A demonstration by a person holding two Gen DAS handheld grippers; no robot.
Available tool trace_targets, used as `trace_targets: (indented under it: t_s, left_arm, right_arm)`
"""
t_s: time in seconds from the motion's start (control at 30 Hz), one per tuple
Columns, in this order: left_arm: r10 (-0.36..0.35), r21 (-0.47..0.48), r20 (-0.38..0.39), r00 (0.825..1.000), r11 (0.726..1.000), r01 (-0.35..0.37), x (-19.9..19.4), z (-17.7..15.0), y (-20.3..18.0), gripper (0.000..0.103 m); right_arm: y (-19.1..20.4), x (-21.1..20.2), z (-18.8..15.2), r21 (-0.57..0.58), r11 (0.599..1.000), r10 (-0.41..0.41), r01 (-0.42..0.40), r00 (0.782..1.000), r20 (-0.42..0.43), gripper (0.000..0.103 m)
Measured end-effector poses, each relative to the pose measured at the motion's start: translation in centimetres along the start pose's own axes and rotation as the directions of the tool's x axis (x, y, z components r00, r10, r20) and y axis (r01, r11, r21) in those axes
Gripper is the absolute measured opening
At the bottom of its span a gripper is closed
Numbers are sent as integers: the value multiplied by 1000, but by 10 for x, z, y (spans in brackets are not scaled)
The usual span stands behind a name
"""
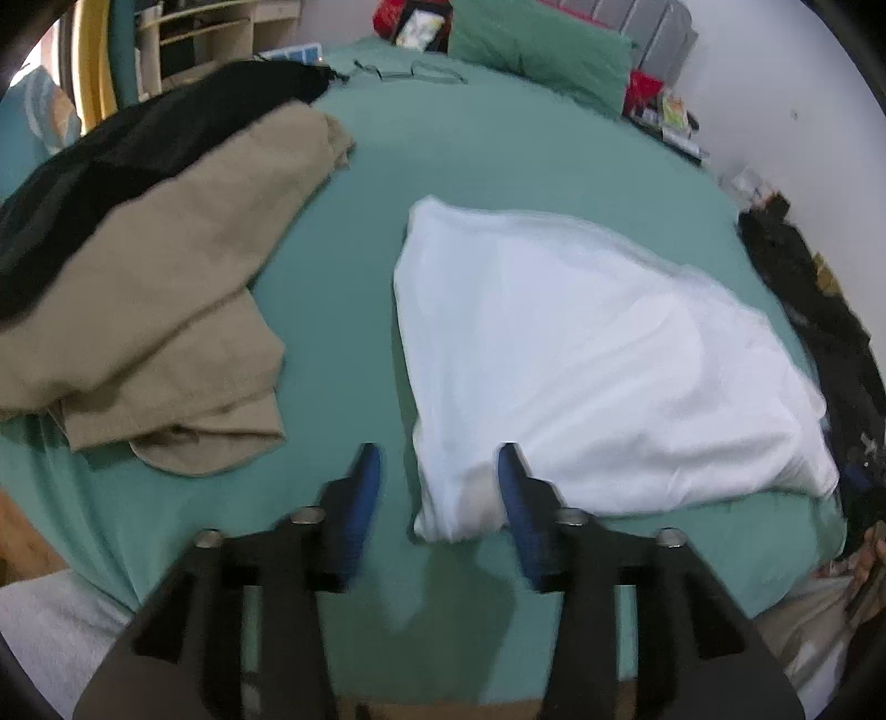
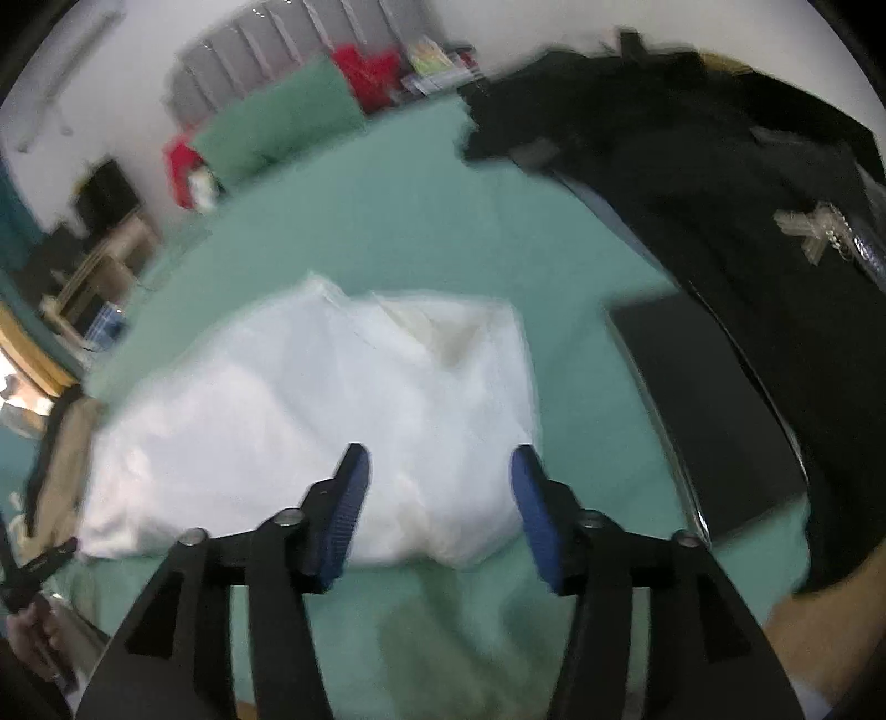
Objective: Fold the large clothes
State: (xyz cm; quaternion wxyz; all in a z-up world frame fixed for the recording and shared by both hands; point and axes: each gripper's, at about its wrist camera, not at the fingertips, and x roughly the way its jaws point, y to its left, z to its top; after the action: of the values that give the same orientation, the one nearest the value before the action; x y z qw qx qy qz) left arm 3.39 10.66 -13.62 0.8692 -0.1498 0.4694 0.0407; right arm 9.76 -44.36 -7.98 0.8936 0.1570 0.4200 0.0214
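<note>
So the folded white cotton garment (image 1: pixel 598 354) is lying flat on the teal bedsheet (image 1: pixel 459 166), next to a rumpled beige cloth pile (image 1: pixel 160 310). Left gripper (image 1: pixel 440 471) and right gripper (image 2: pixel 440 471) are both hanging released above its near edge, gripping nothing.

A green sheet (image 1: pixel 470 166) is covering the bed, and a green pillow (image 1: pixel 540 50) is lying at its far end against a grey headboard (image 1: pixel 637 25). Red items (image 1: pixel 396 16) are sitting beside the pillow. A thin cord (image 1: pixel 412 72) is lying on the sheet near the pillow. Wooden shelves (image 1: pixel 194 39) are standing past the bed's far left corner. A dark flat slab (image 2: pixel 703 410) is lying on the sheet's right side.
</note>
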Motion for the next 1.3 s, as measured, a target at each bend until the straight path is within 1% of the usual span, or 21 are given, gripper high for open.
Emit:
trace_targets:
  t_s: [0.03, 0.07, 0.1, 0.2, 0.33, 0.43, 0.53, 0.6, 0.63, 0.67, 0.73, 0.77, 0.83, 0.9, 0.97, 1.03, 1.1, 1.17, 1.2, 1.23, 1.3]
  left_arm:
    - [-8, -1, 8, 1000, 1000, 8, -1, 5, 0, 48]
    - [-10, 3, 10, 1000, 1000, 10, 0, 8, -1, 48]
    - [-9, 10, 10, 1000, 1000, 9, 1, 13, -1, 48]
    - [0, 39, 25, 1000, 999, -1, 9, 35, -7, 48]
    - [21, 96, 34, 999, 995, -24, 25, 65, -20, 48]
    - [34, 131, 36, 999, 991, -38, 40, 81, -26, 48]
    - [36, 141, 28, 999, 989, -39, 61, 92, -28, 48]
    - [46, 107, -3, 999, 993, -46, 78, 96, -25, 48]
    - [49, 94, -12, 999, 994, -48, 83, 96, -23, 48]
    - [57, 80, -27, 998, 995, -55, 92, 97, -21, 48]
    - [97, 98, -47, 994, 991, -92, 104, 94, -19, 48]
    - [113, 115, -23, 993, 987, -110, 104, 93, -20, 48]
    - [143, 161, -14, 990, 977, -139, 105, 93, -24, 48]
    - [149, 163, -20, 989, 976, -144, 105, 95, -24, 49]
    - [164, 159, -27, 986, 975, -158, 103, 100, -24, 49]
    - [181, 154, -13, 983, 972, -177, 100, 108, -22, 49]
    - [177, 128, -9, 984, 976, -174, 99, 115, -16, 49]
    - [186, 98, -45, 982, 979, -181, 104, 122, -6, 49]
    - [182, 79, -63, 981, 981, -177, 107, 123, -2, 49]
    - [152, 40, -74, 986, 988, -149, 108, 123, 5, 49]
    - [136, 20, -74, 988, 991, -135, 107, 125, 7, 49]
  right_arm:
    - [7, 3, 7, -21, 999, 37, -37, 999, 11, 66]
    - [10, 7, 10, -34, 997, 63, -63, 998, 7, 68]
    - [18, 16, 15, -54, 993, 105, -106, 994, -13, 68]
    - [39, 49, 24, -91, 977, 186, -194, 979, -87, 68]
    - [59, 105, 33, -87, 971, 201, -223, 956, -215, 68]
    - [54, 130, 36, -55, 983, 157, -177, 953, -261, 68]
    - [48, 148, 49, -14, 987, 148, -158, 949, -279, 68]
    - [41, 152, 58, -20, 990, 126, -136, 956, -264, 68]
    - [41, 157, 67, -41, 994, 87, -100, 965, -246, 68]
    - [41, 161, 72, -57, 995, 68, -84, 969, -236, 68]
    - [45, 174, 90, -109, 993, 23, -47, 977, -210, 68]
    - [47, 178, 95, -134, 990, 6, -34, 980, -198, 69]
    - [52, 185, 113, -202, 979, -49, 15, 985, -165, 69]
    - [52, 183, 129, -216, 976, -71, 40, 988, -136, 69]
    - [48, 169, 134, -196, 979, -77, 56, 992, -98, 69]
    - [42, 154, 130, -167, 983, -87, 73, 993, -82, 69]
    - [34, 138, 116, -139, 987, -93, 82, 993, -71, 69]
    - [22, 120, 94, -99, 990, -104, 98, 993, -59, 69]
    - [18, 114, 82, -86, 993, -88, 82, 994, -65, 69]
    - [18, 111, 76, -88, 994, -75, 68, 994, -75, 69]
    - [17, 105, 59, -120, 989, -99, 87, 990, -97, 69]
